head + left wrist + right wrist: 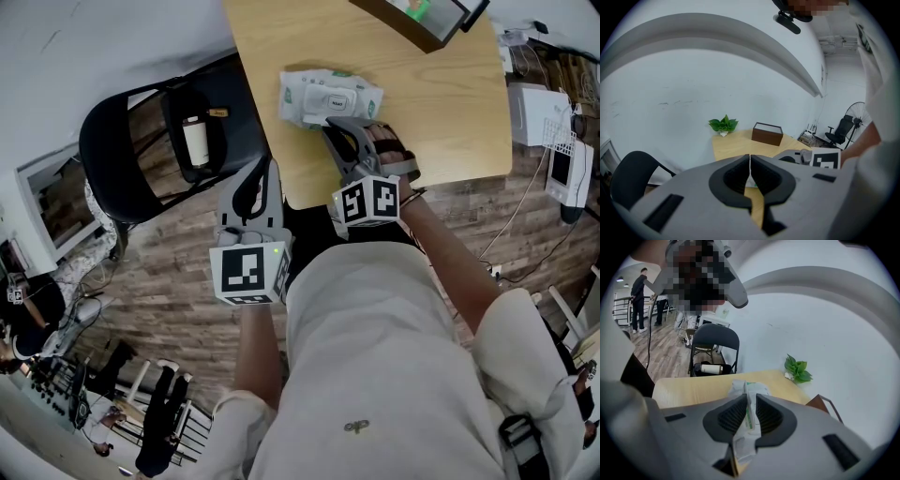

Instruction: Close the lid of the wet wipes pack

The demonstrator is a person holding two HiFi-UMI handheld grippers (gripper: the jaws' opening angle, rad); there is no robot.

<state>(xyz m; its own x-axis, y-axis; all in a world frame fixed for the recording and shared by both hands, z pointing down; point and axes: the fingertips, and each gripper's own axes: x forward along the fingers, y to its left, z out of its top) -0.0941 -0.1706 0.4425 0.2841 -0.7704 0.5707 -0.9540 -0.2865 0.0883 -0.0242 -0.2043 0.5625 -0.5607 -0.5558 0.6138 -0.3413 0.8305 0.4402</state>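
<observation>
Clamping the wet wipes pack (330, 97) with the right gripper (339, 129) on the desk (422, 112).
The white-and-green pack lies toward the desk's near edge, on the left half of the top, with its lid face up; whether the lid is fully down cannot be told. In the right gripper view the right gripper's jaws stand only a little apart, their ribbed pads pressed on a thin edge of the pack's near end. The left gripper (265, 169) hangs off the desk, beside its near left corner, above a black chair (122, 141); its jaws are together with nothing between them. A brown box (412, 23) sits at the desk's far side, well apart from the pack, and a small green plant (723, 124) stands at the far edge by the wall.
</observation>
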